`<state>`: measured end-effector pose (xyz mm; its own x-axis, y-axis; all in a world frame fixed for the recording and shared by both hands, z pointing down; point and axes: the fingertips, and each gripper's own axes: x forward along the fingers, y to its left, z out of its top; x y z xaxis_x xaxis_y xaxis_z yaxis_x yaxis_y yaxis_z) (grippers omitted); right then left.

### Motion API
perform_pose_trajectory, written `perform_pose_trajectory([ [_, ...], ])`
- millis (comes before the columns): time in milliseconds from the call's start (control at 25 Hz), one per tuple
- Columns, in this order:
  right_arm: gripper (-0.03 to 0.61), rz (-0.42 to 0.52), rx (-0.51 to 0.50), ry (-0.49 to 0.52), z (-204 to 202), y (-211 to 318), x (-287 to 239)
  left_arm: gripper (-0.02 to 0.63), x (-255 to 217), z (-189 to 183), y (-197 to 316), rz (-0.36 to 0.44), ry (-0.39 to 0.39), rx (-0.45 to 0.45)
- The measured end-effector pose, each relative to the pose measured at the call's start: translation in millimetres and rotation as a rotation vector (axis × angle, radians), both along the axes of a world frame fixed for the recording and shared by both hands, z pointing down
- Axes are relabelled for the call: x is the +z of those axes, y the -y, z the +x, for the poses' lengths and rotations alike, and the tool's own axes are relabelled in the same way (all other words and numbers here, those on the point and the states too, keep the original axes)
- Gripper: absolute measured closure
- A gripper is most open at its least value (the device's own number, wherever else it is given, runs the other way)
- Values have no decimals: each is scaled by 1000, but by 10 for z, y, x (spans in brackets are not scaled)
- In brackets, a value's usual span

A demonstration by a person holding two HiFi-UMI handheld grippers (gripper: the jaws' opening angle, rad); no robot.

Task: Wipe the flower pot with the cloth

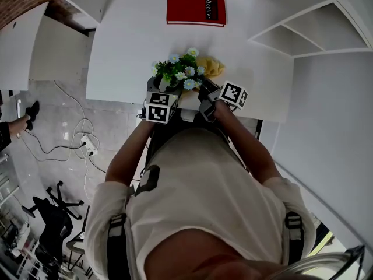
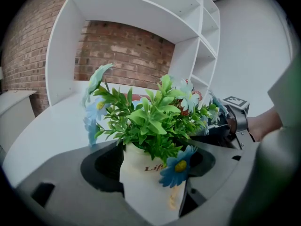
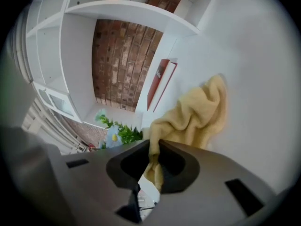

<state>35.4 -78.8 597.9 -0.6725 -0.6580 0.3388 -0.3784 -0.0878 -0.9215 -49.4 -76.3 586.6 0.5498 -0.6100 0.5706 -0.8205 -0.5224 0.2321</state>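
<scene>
Left tool (image 2: 156, 171) clamps the pot (image 2: 141, 192); right tool (image 3: 155, 149) pinches the cloth (image 3: 197, 117). Wiping likely goes best pressing cloth flat against the steadied pot.

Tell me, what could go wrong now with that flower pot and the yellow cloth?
The right gripper pinches only a thin fold of the cloth, so rubbing might pull it free. The left gripper grips the smooth white flower pot close to the front edge of the table; a hard push could twist or drop it. The flowers droop over the pot's side, and the cloth may snag them.
</scene>
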Motion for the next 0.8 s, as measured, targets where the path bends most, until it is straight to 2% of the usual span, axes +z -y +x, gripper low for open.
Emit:
perform_pose_trajectory([
  [120, 535, -42, -45, -94, -11, -107, 274, 259, -1, 6, 17, 15, 3, -1],
  [200, 535, -35, -97, -158, -40, -143, 379, 259, -2, -1, 25, 21, 2, -2],
  [320, 532, 9, -235, -318, -83, -144, 432, 259, 28, -37, 25, 10, 11, 7],
  [400, 525, 14, -307, -373, -81, -130, 447, 259, 40, -58, 52, -10, 20, 31],
  [560, 518, -46, -265, -339, 141, -142, 395, 259, 11, -127, 99, -60, 4, 33],
  [680, 515, -20, -207, -352, 436, -94, 244, 259, -4, -195, 89, -68, 0, 25],
  [800, 515, 47, -149, -379, 742, 50, -66, 259, 31, -212, 46, -93, -10, 22],
])
